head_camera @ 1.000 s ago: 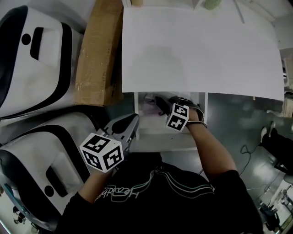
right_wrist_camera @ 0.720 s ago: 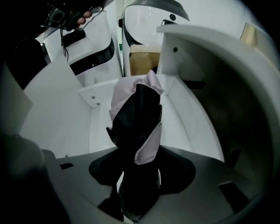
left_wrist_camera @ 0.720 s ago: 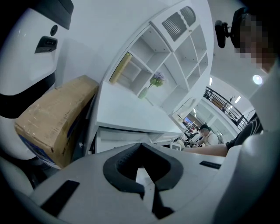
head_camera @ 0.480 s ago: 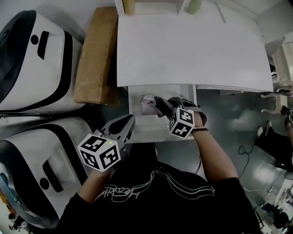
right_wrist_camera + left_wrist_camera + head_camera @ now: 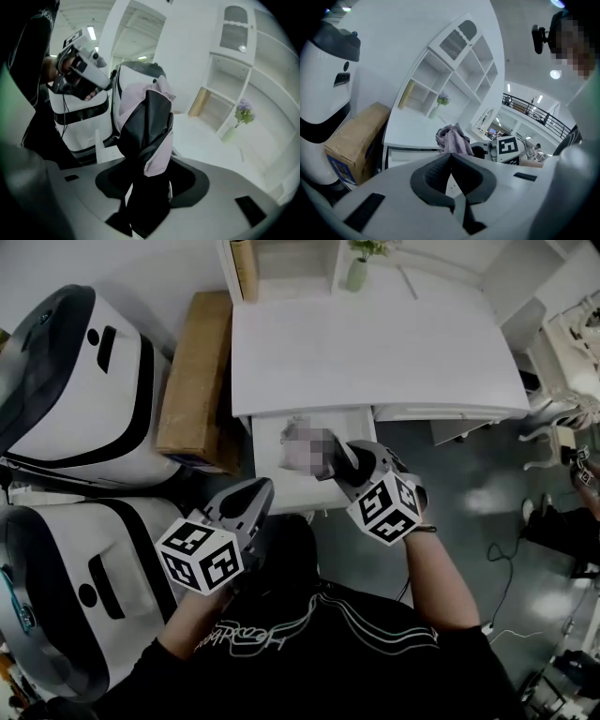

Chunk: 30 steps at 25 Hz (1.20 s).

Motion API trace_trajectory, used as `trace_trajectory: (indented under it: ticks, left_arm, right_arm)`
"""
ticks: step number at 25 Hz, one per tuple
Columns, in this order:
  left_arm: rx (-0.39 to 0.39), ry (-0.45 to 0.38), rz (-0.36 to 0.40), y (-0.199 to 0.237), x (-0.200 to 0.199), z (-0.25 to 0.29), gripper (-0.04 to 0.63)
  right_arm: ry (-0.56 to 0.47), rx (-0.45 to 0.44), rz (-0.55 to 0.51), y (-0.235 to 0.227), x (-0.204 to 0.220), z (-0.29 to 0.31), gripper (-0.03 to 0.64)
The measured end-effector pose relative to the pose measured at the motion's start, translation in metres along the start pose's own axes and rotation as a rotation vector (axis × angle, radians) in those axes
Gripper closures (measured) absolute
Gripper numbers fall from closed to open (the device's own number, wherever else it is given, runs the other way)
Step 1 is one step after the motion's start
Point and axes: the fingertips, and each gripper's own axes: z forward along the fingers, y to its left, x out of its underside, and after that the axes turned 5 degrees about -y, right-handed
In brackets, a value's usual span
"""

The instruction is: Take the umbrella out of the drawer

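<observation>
A folded pink and black umbrella point(image 5: 302, 444) is held above the open white drawer point(image 5: 270, 476), and my right gripper point(image 5: 335, 461) is shut on it. In the right gripper view the umbrella point(image 5: 149, 123) stands up from between the jaws of the right gripper point(image 5: 147, 183), its lower part pinched there. My left gripper point(image 5: 253, 501) hangs near the drawer's front left corner. Its jaws meet with nothing between them in the left gripper view point(image 5: 450, 160). That view also shows the umbrella point(image 5: 451, 138) ahead, with the right gripper's marker cube point(image 5: 508, 147) beside it.
The drawer belongs to a white desk point(image 5: 375, 352) with a small vase point(image 5: 356, 274) and shelf at the back. A cardboard box point(image 5: 195, 371) leans at the desk's left. Two large white and black machines point(image 5: 66, 381) point(image 5: 75, 568) fill the left side. Grey floor lies to the right.
The right gripper has risen out of the drawer with the umbrella and drawn back toward the person. The head view has pulled away. The left gripper stays where it was.
</observation>
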Motion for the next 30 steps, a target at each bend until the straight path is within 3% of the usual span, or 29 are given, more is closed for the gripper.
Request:
trace_trajectory:
  ticks: [6,17,22,30]
  left_arm:
    - [0.056,-0.060,0.059,-0.050,-0.011,-0.023,0.575]
    - [0.161,-0.108,0.126,-0.124,-0.020,-0.048,0.575]
    - [0.182,-0.113,0.140,-0.143,-0.019,-0.049,0.575]
    - [0.187,-0.108,0.155,-0.160,-0.009,-0.049,0.575]
  right_arm:
    - [-0.207,0.068,0.168,0.013,-0.044,-0.074,0.396]
    - [-0.521,0.062,0.500,0.042,-0.072,-0.174,0.396]
    - [-0.599,0.064,0.581,0.044,-0.072,-0.198,0.396]
    - [-0.645,0.054,0.617,0.054,-0.063,-0.213,0.396]
